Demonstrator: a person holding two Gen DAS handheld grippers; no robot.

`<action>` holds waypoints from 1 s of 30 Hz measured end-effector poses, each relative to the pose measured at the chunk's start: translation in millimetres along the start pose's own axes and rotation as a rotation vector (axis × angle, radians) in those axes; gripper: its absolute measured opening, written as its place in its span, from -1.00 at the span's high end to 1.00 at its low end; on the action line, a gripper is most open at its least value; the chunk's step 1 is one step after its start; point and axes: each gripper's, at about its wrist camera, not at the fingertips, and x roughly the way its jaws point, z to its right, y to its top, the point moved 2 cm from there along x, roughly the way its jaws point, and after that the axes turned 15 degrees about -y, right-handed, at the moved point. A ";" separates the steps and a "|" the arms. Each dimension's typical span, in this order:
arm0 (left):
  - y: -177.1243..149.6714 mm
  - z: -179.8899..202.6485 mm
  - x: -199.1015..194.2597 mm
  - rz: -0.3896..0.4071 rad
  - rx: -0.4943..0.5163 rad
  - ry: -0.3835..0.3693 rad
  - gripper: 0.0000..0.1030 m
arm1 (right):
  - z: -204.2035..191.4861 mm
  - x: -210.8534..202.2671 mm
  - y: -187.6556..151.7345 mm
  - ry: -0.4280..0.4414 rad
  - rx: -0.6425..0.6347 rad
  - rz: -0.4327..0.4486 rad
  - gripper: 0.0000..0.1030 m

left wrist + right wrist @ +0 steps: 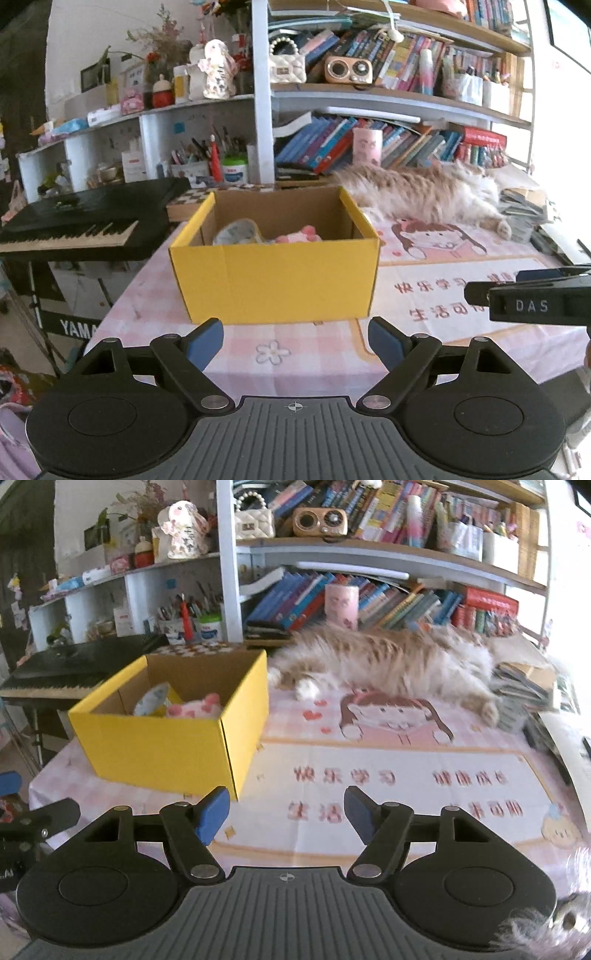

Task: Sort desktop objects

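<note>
Both grippers, left (pixel 296 339) and right (pixel 280 814), are standing open and holding nothing. The box (pixel 275 273) is sitting near the table's (pixel 295 369) left edge, already holding a tape roll (pixel 238 232) and something pink, perhaps a plush (pixel 194 707). The cat (pixel 388 664) is lying along the far edge; a sweeping arm risks startling it. Only the right view is showing fur at its lower right corner.

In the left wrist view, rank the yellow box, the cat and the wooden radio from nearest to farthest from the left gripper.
From the left gripper:
1. Yellow box, straight ahead on the pink tablecloth, just beyond the fingertips.
2. Cat, lying behind the box, off to the right.
3. Wooden radio, up on the bookshelf behind the cat, farthest back.
</note>
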 end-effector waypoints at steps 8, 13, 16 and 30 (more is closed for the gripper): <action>-14.2 9.7 -2.2 -0.021 0.001 -0.024 -0.79 | 9.4 -18.7 -24.3 -0.067 0.013 -0.015 -0.35; -18.2 15.5 -1.7 -0.006 -0.019 0.003 -0.79 | 19.1 -24.3 -37.4 -0.124 0.030 -0.018 -0.39; -18.6 21.0 -0.6 0.003 -0.023 0.012 -0.80 | 24.4 -27.6 -44.7 -0.157 0.029 -0.015 -0.45; -22.5 30.1 0.8 -0.011 0.009 0.018 -0.93 | 22.9 -33.8 -58.4 -0.138 0.023 -0.029 -0.60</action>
